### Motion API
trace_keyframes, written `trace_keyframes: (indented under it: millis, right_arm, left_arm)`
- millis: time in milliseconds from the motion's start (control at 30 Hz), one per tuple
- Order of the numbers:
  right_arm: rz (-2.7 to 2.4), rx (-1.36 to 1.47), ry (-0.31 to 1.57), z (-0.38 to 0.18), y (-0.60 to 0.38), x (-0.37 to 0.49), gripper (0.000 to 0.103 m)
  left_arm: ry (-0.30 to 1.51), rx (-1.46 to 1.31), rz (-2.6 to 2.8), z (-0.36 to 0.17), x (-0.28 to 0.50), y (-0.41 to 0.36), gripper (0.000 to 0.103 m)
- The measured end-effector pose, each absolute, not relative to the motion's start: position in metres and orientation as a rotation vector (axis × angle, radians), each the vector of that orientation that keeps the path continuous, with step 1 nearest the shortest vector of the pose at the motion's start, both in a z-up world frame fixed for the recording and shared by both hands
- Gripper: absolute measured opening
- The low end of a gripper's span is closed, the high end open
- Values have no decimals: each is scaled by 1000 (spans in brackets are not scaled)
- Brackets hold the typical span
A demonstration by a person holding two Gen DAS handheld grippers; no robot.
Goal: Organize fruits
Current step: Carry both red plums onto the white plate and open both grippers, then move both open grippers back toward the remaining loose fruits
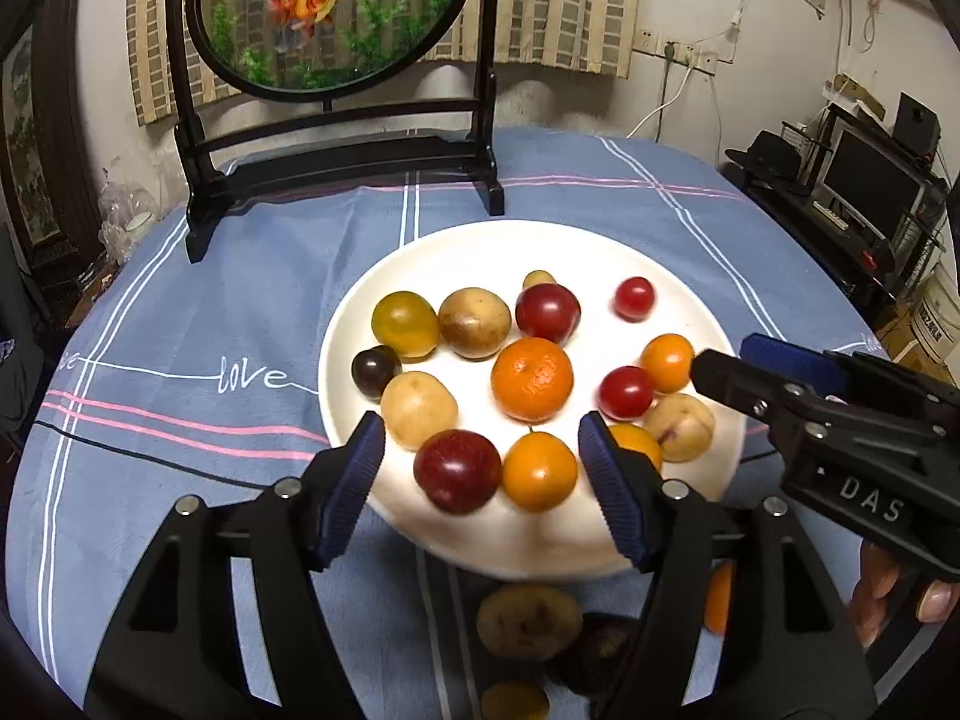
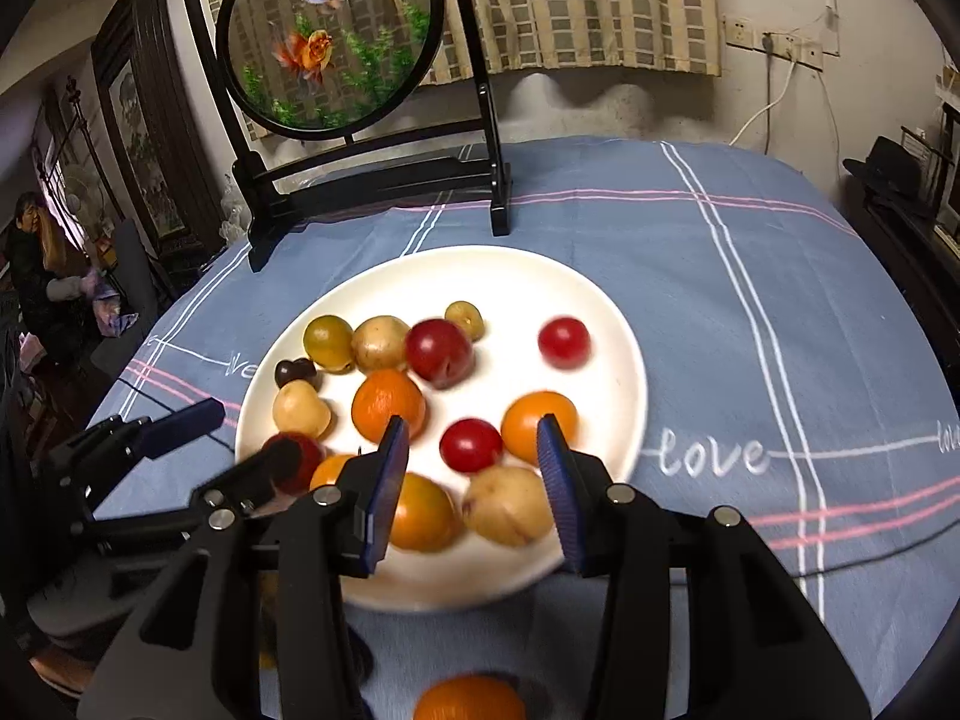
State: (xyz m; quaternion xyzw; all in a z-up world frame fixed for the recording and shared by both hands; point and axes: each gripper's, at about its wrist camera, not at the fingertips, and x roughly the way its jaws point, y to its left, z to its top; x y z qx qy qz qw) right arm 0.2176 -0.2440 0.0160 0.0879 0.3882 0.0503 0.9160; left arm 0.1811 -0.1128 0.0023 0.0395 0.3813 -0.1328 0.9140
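White and round, the plate (image 1: pixel 600 252) sits on a desk covered by a blue cloth (image 1: pixel 240 276) with white and pink stripes and the word "love". Fruits lie scattered over the plate: a mandarin (image 1: pixel 531 379) near the middle, a dark red plum (image 1: pixel 457 470) and a small orange fruit (image 1: pixel 539 478) at the near edge, pale yellow-brown fruits (image 1: pixel 418 409), small red ones (image 1: pixel 634 298) and a dark purple one (image 1: pixel 375 371) toward the left rim.

Seen from the left wrist camera, the left claw (image 1: pixel 480 480) stands well open above the near edge of the plate, its blue pads (image 1: pixel 354 480) apart on either side of the dark red plum and the small orange fruit, pressing on neither. It holds nothing.

From the right wrist camera, the right claw (image 2: pixel 474 480) hangs over the near right part of the plate, jaws partly open. Between its pads in the picture lie a small red fruit (image 2: pixel 471 445) and a pale fruit (image 2: pixel 509 505), but the pads grip neither, and the claw is empty.

A few more fruits (image 1: pixel 528 621) lie on the cloth in front of the plate, blurred beneath the claws. Behind the plate stands a black frame with a round goldfish panel (image 1: pixel 336 18).
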Motion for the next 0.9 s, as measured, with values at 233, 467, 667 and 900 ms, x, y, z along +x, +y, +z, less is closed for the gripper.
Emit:
trace_keyframes:
  millis: [233,467,667,900]
  right_arm:
    - [96,209,777,20,-251,172,49]
    - [99,227,770,20,-250,125,62]
    - [103,202,769,14,-243,86,62]
    - [114,231,797,-2,-244,54,62]
  left_arm:
    - [771,87,-268,15,146,-105,78]
    - [769,73,-271,16,102,-91,86]
    - [781,74,-278,11,71,-87,87]
    - [798,78,-276,1,47,-83,87]
